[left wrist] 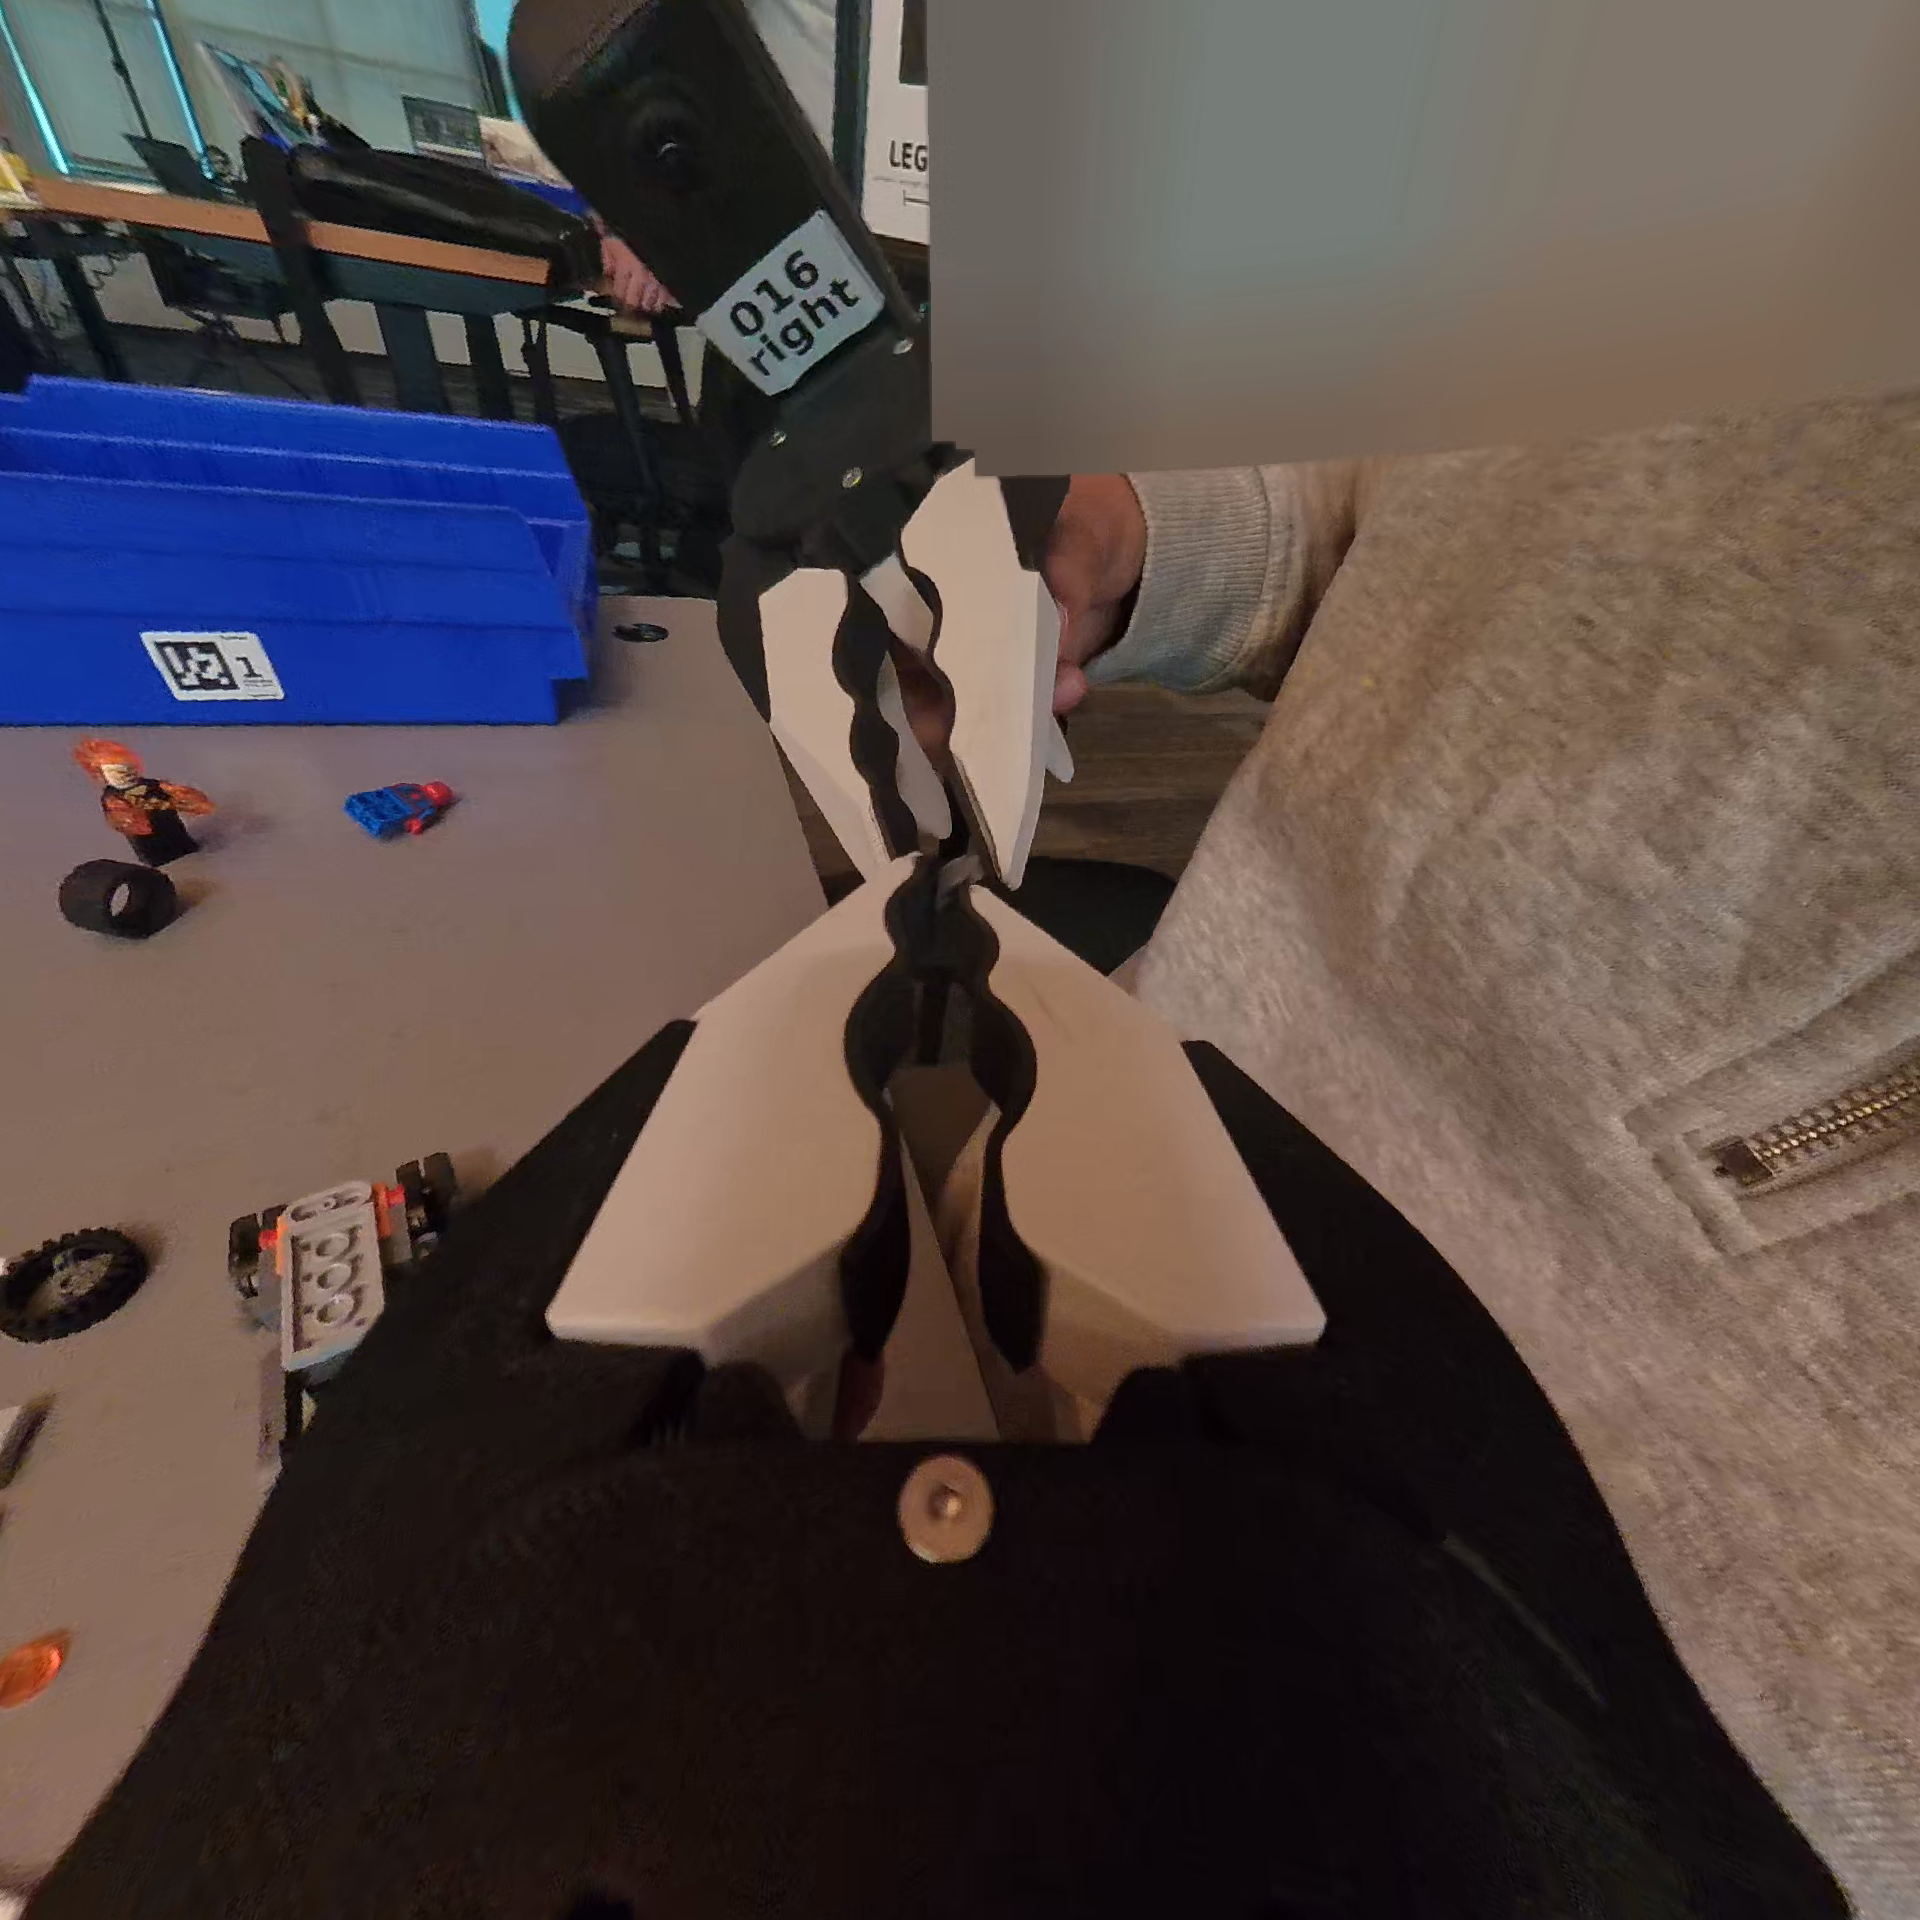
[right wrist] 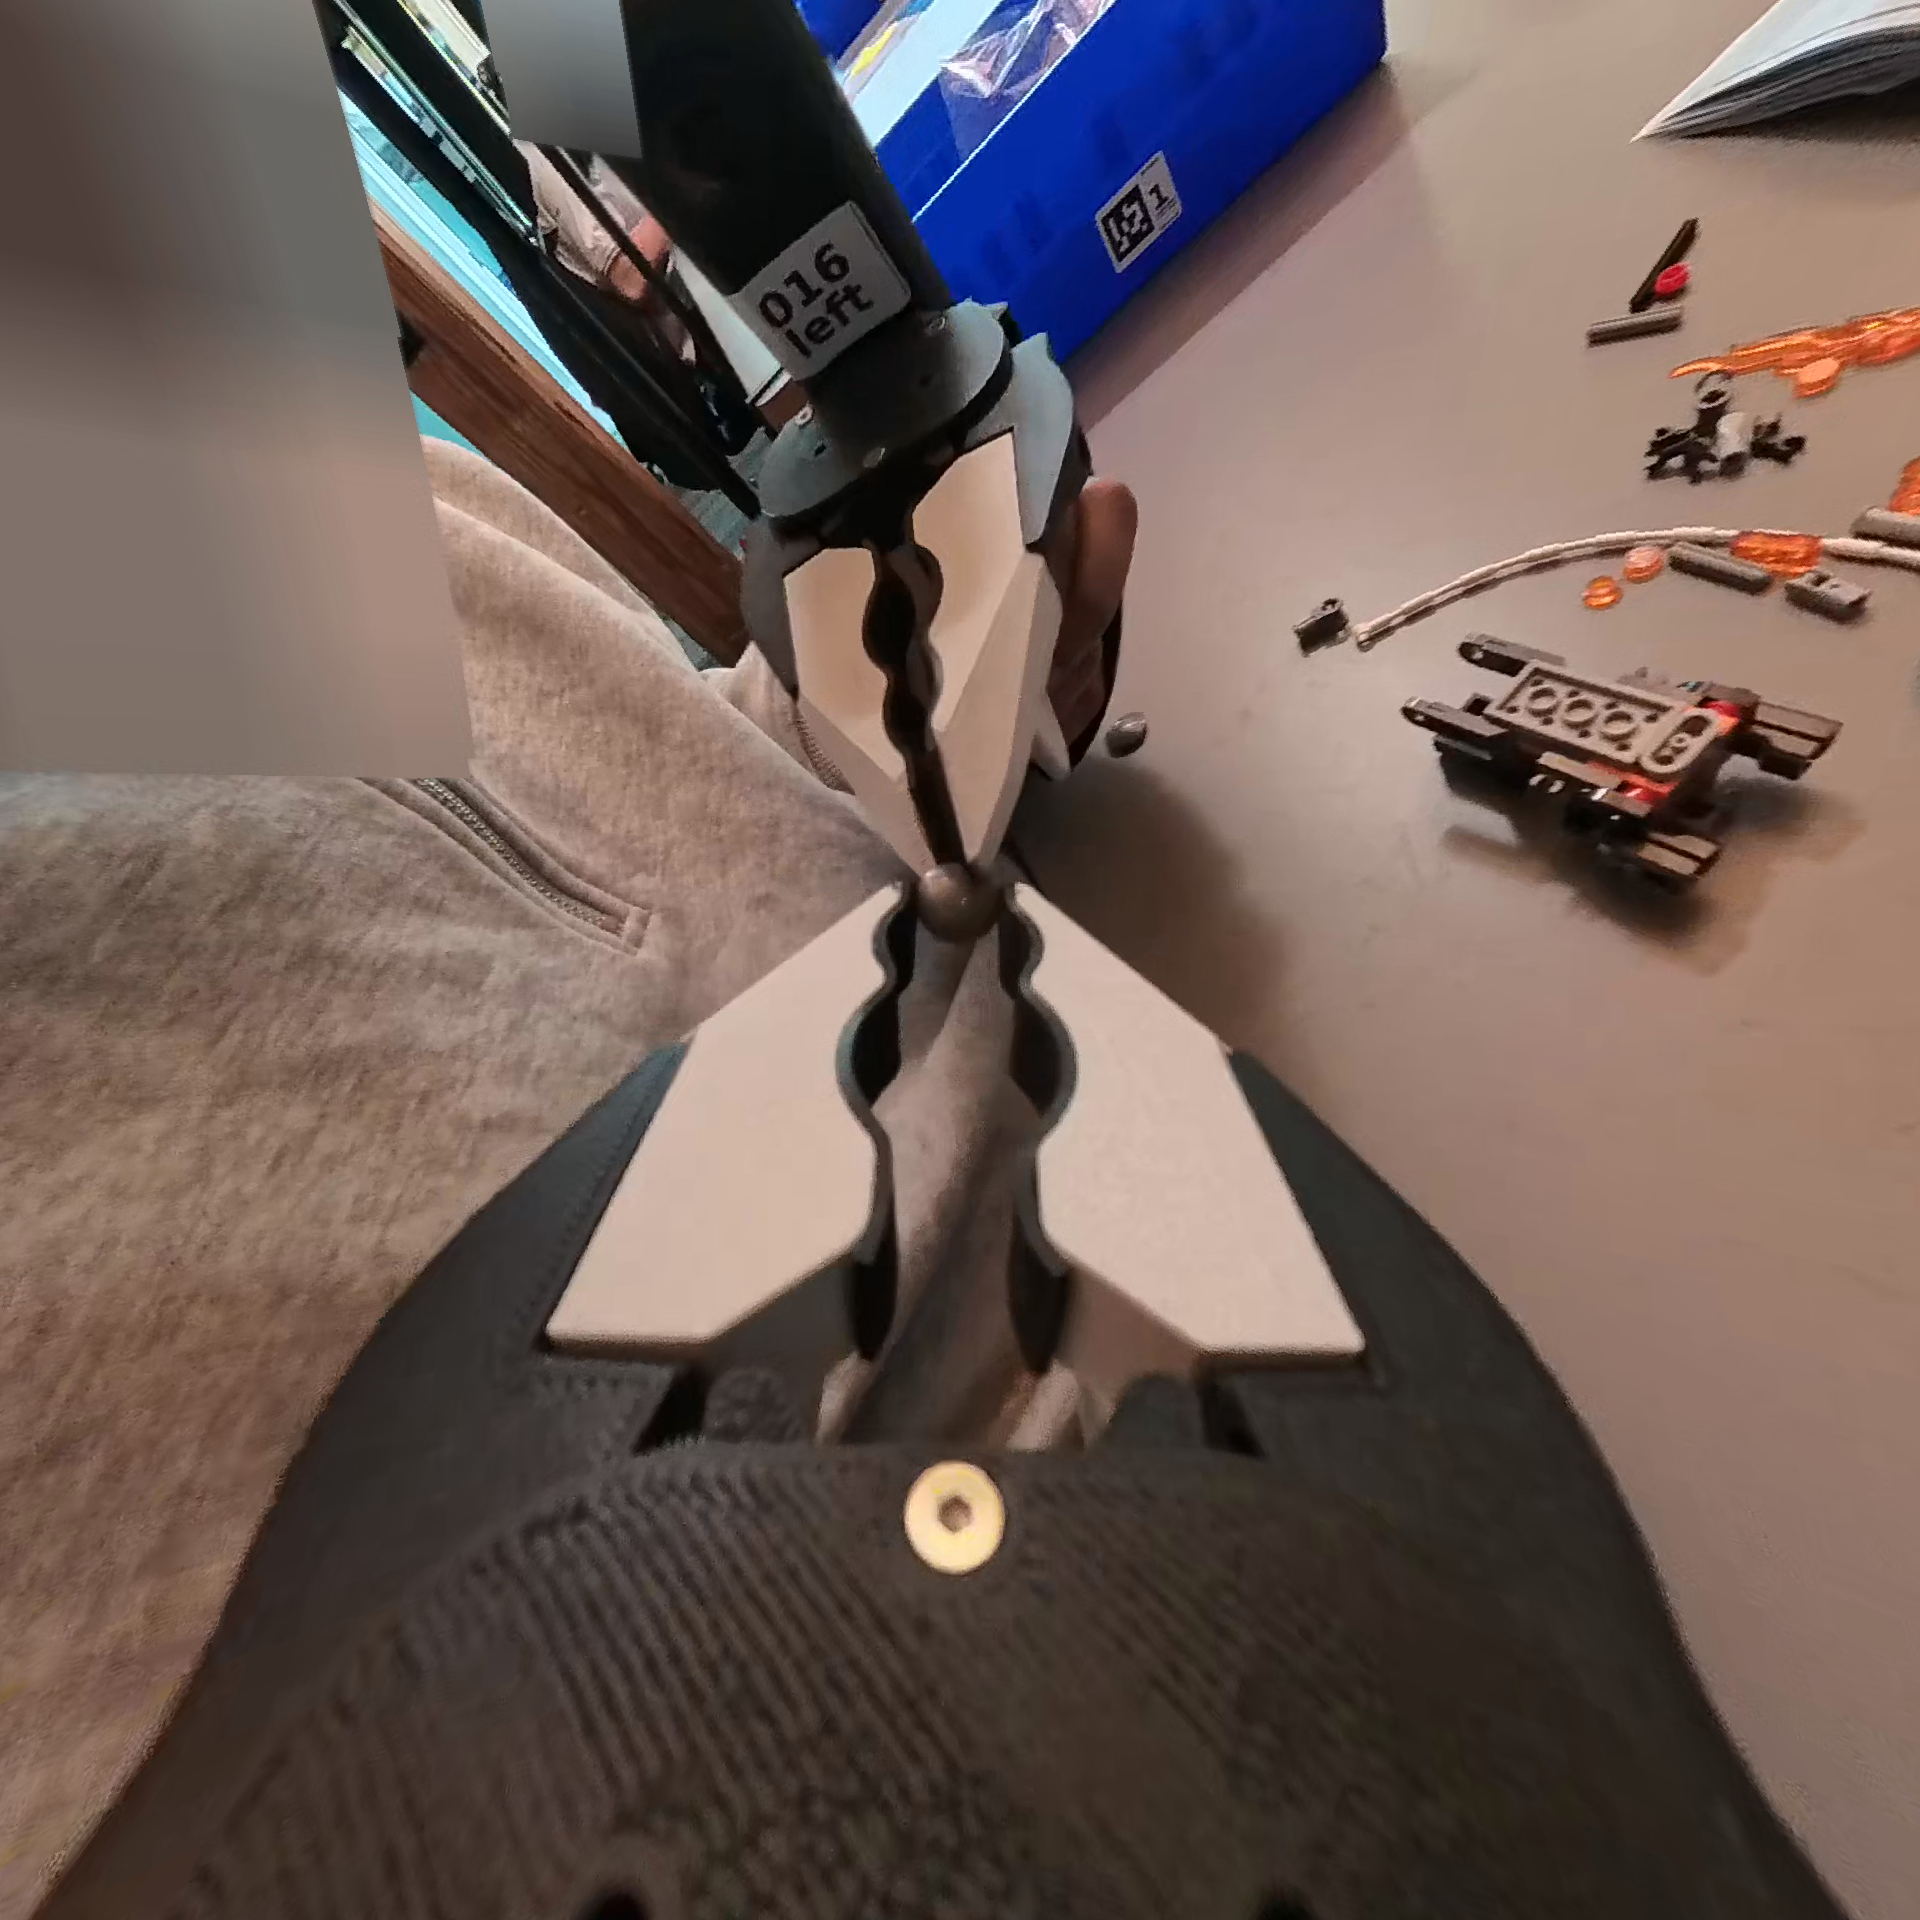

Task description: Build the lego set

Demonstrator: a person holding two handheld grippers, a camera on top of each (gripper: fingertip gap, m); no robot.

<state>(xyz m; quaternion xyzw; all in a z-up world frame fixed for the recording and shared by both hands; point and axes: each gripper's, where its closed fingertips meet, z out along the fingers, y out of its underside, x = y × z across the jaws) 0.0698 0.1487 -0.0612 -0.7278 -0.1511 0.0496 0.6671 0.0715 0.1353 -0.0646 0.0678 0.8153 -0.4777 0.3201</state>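
Note:
My left gripper (left wrist: pixel 935 883) is shut on a thin black rod (left wrist: pixel 928 997) that runs up between its white fingers. My right gripper (right wrist: pixel 956 906) meets it tip to tip and is shut on a small dark grey ball piece (right wrist: pixel 956 902) at the rod's end. In the right wrist view the left gripper (right wrist: pixel 951 844) points down with the black rod (right wrist: pixel 920 758) between its jaws. In the left wrist view the right gripper (left wrist: pixel 961 847) comes from above. Both are held in the air by the table's near edge. A partly built dark grey chassis (right wrist: pixel 1621 748) lies on the table; it also shows in the left wrist view (left wrist: pixel 332 1262).
A black tyre (left wrist: pixel 120 899), a spoked wheel (left wrist: pixel 73 1283), a flame-headed minifigure (left wrist: pixel 145 800) and a blue and red minifigure (left wrist: pixel 400 808) are on the table. Blue bins (left wrist: pixel 281 561) stand behind. Orange clear pieces (right wrist: pixel 1829 353), a grey hose (right wrist: pixel 1507 571) and a booklet (right wrist: pixel 1787 73) lie far right. A grey sweater (left wrist: pixel 1558 935) is close. Only a small space, under 4 cm, lies between the two pairs of fingers.

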